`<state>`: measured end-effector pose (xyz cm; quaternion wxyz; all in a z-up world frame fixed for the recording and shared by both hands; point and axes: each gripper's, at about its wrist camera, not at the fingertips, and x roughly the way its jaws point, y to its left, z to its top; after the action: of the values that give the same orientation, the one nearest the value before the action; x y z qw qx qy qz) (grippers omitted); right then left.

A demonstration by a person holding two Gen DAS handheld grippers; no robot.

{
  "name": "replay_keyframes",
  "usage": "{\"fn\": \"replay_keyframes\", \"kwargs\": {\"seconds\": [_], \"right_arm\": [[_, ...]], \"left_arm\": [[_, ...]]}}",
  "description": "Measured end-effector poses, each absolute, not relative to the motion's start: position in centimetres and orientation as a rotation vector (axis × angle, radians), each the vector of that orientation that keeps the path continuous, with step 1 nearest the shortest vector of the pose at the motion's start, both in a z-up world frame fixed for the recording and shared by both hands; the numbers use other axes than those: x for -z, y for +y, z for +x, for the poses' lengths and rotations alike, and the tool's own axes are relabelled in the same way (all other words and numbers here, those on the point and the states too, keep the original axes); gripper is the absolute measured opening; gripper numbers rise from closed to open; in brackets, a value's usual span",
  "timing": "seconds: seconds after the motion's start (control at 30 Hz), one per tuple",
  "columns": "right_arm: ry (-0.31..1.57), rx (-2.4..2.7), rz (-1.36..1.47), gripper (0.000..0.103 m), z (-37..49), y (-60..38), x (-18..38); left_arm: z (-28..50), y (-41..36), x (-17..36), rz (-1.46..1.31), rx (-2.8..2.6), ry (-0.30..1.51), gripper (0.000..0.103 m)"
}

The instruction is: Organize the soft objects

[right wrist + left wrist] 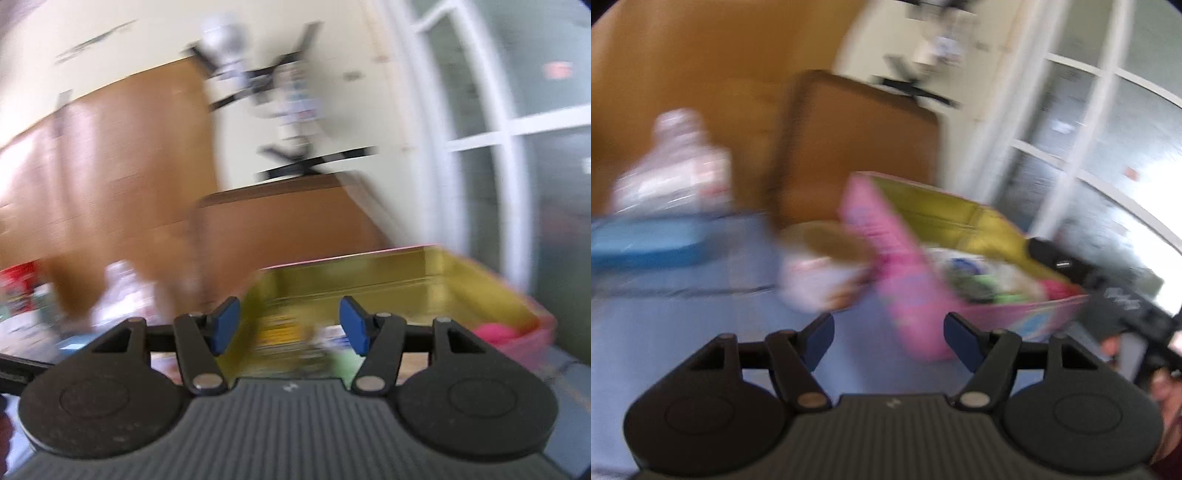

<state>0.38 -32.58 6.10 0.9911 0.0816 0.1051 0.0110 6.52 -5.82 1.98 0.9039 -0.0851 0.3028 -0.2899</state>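
Both views are blurred. A pink box (908, 291) with a yellow-green inside holds several colourful soft items (979, 284). A white and brown soft-looking object (820, 269) lies on the blue table surface just left of the box. My left gripper (889, 332) is open in front of the box's near corner, nothing between its blue pads. In the right wrist view the box (388, 280) lies ahead and below, with a pink soft item (495, 332) at its right end. My right gripper (290, 325) is open and empty above the box's near side.
A clear plastic bottle (676, 166) stands behind a blue flat box (639, 240) at the left. A brown wooden cabinet (857, 147) rises behind the table. The other black gripper (1071, 266) and a person's hand (1108, 347) are at the right. White-framed glass panels (517, 147) fill the right.
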Motion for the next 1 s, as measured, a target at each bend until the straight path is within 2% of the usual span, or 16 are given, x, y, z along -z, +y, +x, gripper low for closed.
{"fn": "replay_keyframes", "kwargs": {"seconds": [0.23, 0.3, 0.33, 0.37, 0.43, 0.63, 0.83, 0.87, 0.97, 1.0], "right_arm": [[0.318, -0.34, 0.047, 0.064, 4.9, -22.7, -6.3], [0.319, -0.435, -0.038, 0.075, 6.6, -19.3, -6.7], [0.328, -0.486, -0.089, 0.085, 7.8, -17.6, -6.8], [0.345, -0.528, -0.148, 0.09, 9.3, -15.7, -6.8], [0.417, -0.603, -0.265, 0.093, 12.8, -12.1, -6.3], [0.619, -0.66, -0.49, 0.093, 22.1, -5.6, -4.1], [0.774, -0.702, -0.616, 0.09, 25.6, -3.8, -1.9], [0.804, -0.697, -0.624, 0.088, 25.9, -3.6, -1.4], [0.837, -0.711, -0.53, 0.067, 25.9, -4.2, -1.6], [0.83, -0.714, -0.528, 0.064, 25.4, -4.3, -1.7]], "left_arm": [[6.9, 7.5, 1.1, -0.229, 0.172, 0.609, 0.067], [6.6, 9.7, 1.8, -0.274, 0.115, 0.584, 0.068], [6.7, 10.5, 2.1, -0.322, 0.114, 0.588, 0.067], [6.6, 11.2, 2.0, -0.375, 0.145, 0.565, 0.069], [6.2, 11.5, 1.7, -0.382, 0.146, 0.52, 0.07], [6.2, 10.2, 1.4, -0.324, 0.189, 0.51, 0.07], [6.7, 10.1, 1.9, -0.317, 0.204, 0.524, 0.066], [6.7, 10.2, 2.0, -0.32, 0.205, 0.528, 0.066], [6.6, 10.3, 2.0, -0.329, 0.204, 0.528, 0.062], [6.7, 10.4, 2.0, -0.331, 0.205, 0.531, 0.06]]}}
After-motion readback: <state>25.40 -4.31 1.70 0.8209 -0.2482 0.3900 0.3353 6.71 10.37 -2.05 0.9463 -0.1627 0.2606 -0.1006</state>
